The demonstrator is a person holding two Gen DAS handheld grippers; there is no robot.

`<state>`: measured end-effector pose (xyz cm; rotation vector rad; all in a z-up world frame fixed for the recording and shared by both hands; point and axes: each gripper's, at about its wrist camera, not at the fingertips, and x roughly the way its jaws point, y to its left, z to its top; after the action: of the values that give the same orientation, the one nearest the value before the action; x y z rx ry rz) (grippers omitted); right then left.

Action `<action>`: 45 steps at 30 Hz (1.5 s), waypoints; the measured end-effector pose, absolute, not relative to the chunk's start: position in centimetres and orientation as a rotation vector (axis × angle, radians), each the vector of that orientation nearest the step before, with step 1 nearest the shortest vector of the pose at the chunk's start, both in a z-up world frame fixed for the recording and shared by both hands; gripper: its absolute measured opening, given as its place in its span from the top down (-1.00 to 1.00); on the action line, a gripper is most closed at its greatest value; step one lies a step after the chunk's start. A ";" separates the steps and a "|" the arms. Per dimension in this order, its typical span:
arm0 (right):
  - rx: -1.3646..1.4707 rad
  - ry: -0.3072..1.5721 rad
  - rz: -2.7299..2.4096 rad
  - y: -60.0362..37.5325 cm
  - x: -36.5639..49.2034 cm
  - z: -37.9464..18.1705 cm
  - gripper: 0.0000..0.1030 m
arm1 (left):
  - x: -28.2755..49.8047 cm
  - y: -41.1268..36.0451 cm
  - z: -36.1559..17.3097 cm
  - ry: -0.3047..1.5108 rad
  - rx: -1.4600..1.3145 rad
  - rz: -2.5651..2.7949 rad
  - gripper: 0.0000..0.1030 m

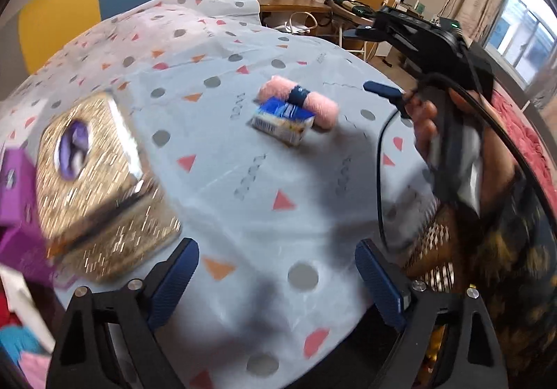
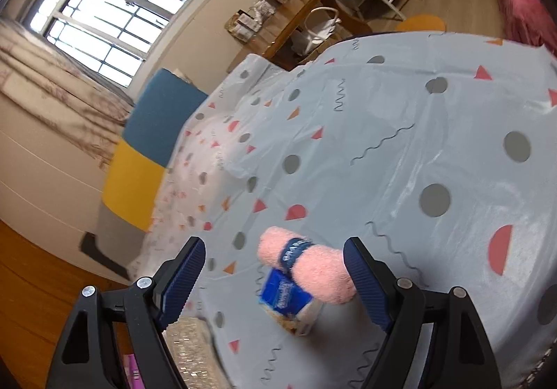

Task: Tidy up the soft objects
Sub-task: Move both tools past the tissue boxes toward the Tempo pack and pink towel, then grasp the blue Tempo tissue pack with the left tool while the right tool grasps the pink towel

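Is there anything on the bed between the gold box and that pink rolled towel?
No. In the left wrist view, only bare patterned sheet lies between the gold box and the pink towel. A small blue packet touches the towel's near side.

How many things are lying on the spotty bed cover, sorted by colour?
Pink: 1, the rolled towel with a dark band
Blue and white: 1, the small tissue pack touching the towel
Gold: 1, the glittery box near the cover's edge
Purple: 1, a box beside the gold one, blurred and partly cut off
Total: 4
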<state>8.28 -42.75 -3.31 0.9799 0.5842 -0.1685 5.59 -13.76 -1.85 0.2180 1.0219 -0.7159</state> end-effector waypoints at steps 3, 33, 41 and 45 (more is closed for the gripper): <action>1.020 0.567 -0.137 -42.9 8.1 -3.4 -0.62 | 7.3 -15.8 -1.7 1.046 0.184 -0.739 -0.74; 1.097 0.576 -0.039 -42.8 8.5 -4.3 -0.62 | 23.6 -28.5 -10.1 1.315 -0.074 -0.445 -0.52; 1.081 0.607 -0.046 -42.4 8.8 -4.4 -0.62 | 20.4 -28.0 -10.1 1.207 0.169 -0.543 -0.24; 1.072 0.636 -0.070 -42.3 9.1 -4.7 -0.62 | 17.6 -25.1 -10.1 1.177 0.184 -0.584 -0.23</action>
<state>9.10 -42.27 -4.68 1.0720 0.6362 -0.0704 17.64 -25.13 -10.08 0.1841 1.1774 -0.5841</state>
